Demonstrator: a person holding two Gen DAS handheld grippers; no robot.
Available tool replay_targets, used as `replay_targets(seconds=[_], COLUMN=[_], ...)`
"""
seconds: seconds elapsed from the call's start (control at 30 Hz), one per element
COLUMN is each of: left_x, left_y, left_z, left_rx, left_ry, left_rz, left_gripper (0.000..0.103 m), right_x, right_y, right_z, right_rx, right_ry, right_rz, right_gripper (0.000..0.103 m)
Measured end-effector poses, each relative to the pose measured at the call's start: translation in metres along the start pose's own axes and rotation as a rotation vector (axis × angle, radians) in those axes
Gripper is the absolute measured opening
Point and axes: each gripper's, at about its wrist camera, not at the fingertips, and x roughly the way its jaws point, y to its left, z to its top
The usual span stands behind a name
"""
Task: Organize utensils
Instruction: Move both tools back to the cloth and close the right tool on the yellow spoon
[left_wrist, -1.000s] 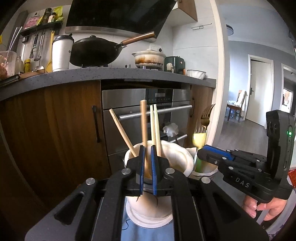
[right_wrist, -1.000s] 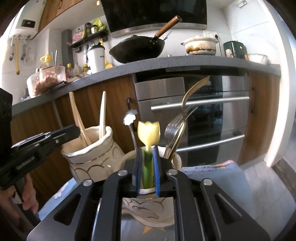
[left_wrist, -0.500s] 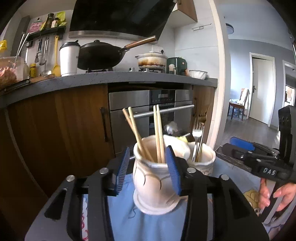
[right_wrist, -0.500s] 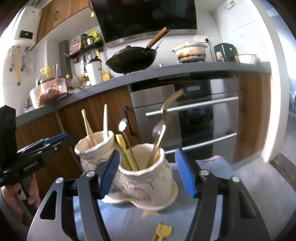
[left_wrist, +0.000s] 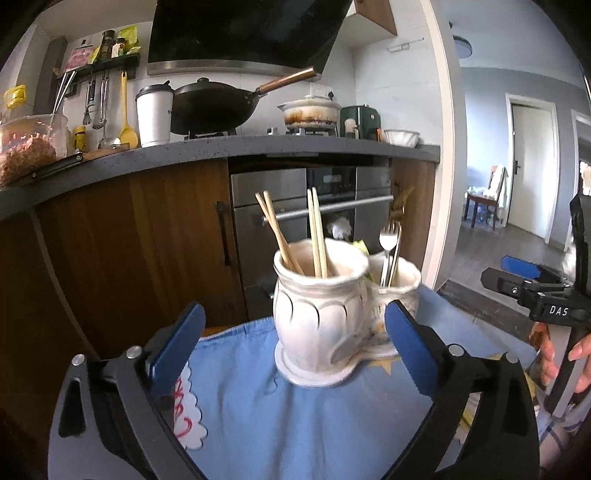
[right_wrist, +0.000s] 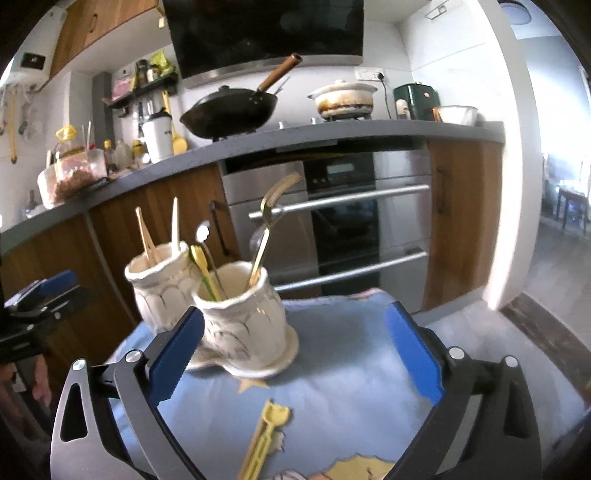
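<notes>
A white ceramic double holder stands on a blue cloth (left_wrist: 258, 413). Its chopstick pot (left_wrist: 317, 306) holds several wooden chopsticks (left_wrist: 317, 232). The second pot (right_wrist: 243, 317) holds forks (left_wrist: 389, 240), a gold fork (right_wrist: 269, 218) and a yellow-green spoon (right_wrist: 201, 258). My left gripper (left_wrist: 291, 325) is drawn back from the chopstick pot, its jaws opening wide with nothing gripped. My right gripper (right_wrist: 295, 325) sits just short of the second pot, jaws opening too, pads touching nothing. Each gripper also shows in the other's view: the right gripper (left_wrist: 517, 273), the left gripper (right_wrist: 44, 295).
Behind the small table are wooden cabinets (left_wrist: 129, 251), a steel oven (right_wrist: 332, 221) and a grey counter (left_wrist: 258, 144) with a wok (left_wrist: 218, 107) and a pot. A hand (left_wrist: 576, 354) holds the right gripper's handle. A yellow shape (right_wrist: 264, 435) lies on the cloth.
The left gripper let go of a chopstick and the right let go of the yellow-green spoon. Both jaws opened wide and pulled back from the pots.
</notes>
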Motion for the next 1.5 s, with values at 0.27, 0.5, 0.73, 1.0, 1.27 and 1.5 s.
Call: replay_targets(seconds=[0.27, 0.5, 0.73, 1.0, 1.27, 1.5], left_x=[0.005, 0.003, 0.012, 0.017, 0.018, 0.019], left_y=[-0.011, -0.017, -0.021, -0.023, -0.025, -0.025], left_z=[-0.032, -0.056, -0.072, -0.074, -0.074, -0.076], left_rx=[-0.013, -0.007, -0.026, -0.016, -0.017, -0.025], left_ry=[0.106, 0.153, 0.209, 0.223, 0.228, 0.237], left_rz=[-0.009, -0.027, -0.056, -0.058, -0.065, -0.073], left_gripper=[0.097, 0.097, 0.097, 0.097, 0.097, 0.097], right_x=[-0.001, 0.01, 0.024, 0.03, 0.034, 0.034], right_y=[0.001, 0.007, 0.019, 0.017, 0.024, 0.031], right_z=[-0.034, -0.061, -0.073, -0.076, -0.077, -0.079], right_rx=[-0.036, -0.04, -0.05, -0.037, -0.056, -0.049], right_ry=[0.129, 0.248, 0.339, 0.367, 0.391, 0.419], right_rz=[-0.028, -0.016, -0.019, -0.019, -0.008, 0.035], right_gripper=[0.097, 0.097, 0.097, 0.097, 0.078, 0.055])
